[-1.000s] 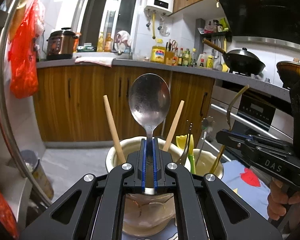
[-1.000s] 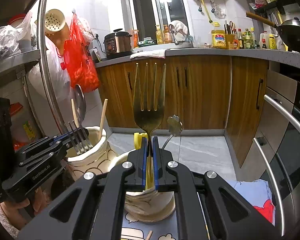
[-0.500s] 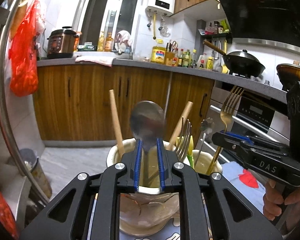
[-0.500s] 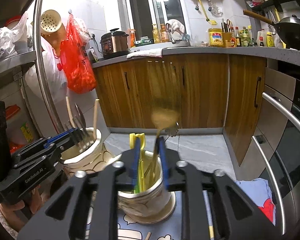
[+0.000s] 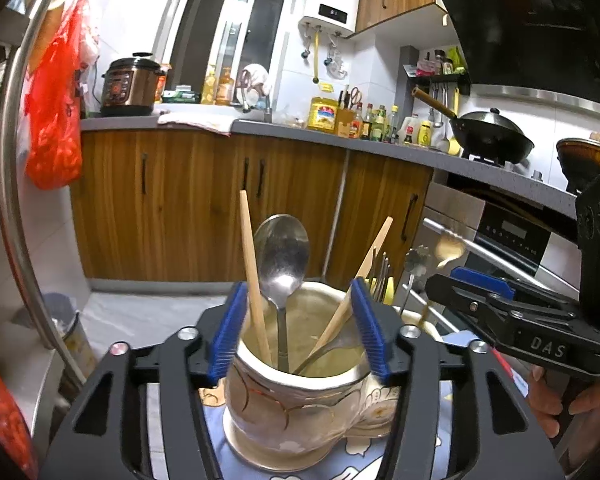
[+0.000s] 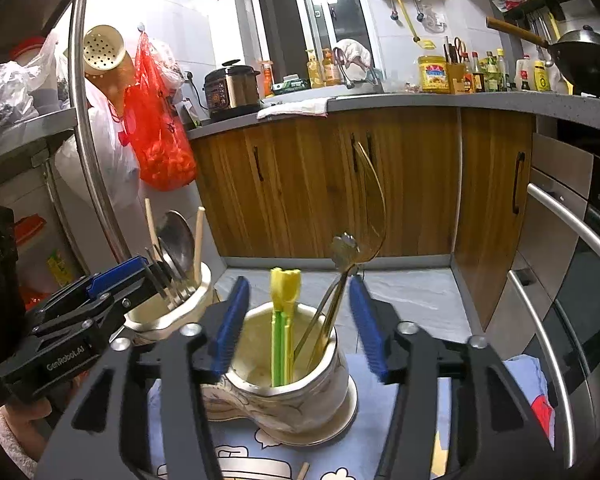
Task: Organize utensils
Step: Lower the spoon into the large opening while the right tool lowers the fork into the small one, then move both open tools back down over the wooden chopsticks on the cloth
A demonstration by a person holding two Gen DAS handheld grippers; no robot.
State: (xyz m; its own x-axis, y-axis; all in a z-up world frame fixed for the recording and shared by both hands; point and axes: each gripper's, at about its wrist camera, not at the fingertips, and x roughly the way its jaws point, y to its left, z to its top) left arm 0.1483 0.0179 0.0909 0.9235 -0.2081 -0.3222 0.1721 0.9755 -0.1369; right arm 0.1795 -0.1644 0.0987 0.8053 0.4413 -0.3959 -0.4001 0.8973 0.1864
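Left claw (image 5: 298, 328) is opening, its pads either side of the upright silver spoon (image 5: 282, 256) in its cup; right claw (image 6: 296, 324) is opening too, astride the gold fork (image 6: 374, 216) cup.

Red plastic bag (image 6: 158, 136) (hanging), pressure cooker (image 6: 231, 87) and wok (image 5: 488, 140) on grey countertop (image 6: 420, 101)

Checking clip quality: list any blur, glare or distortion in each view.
Left wrist: fisheye bends the cabinets; gold fork smeared by motion, spoon sharp, window overexposed. Right wrist: same bending; gold fork streaked, yellow-green utensil sharp, window glaring.
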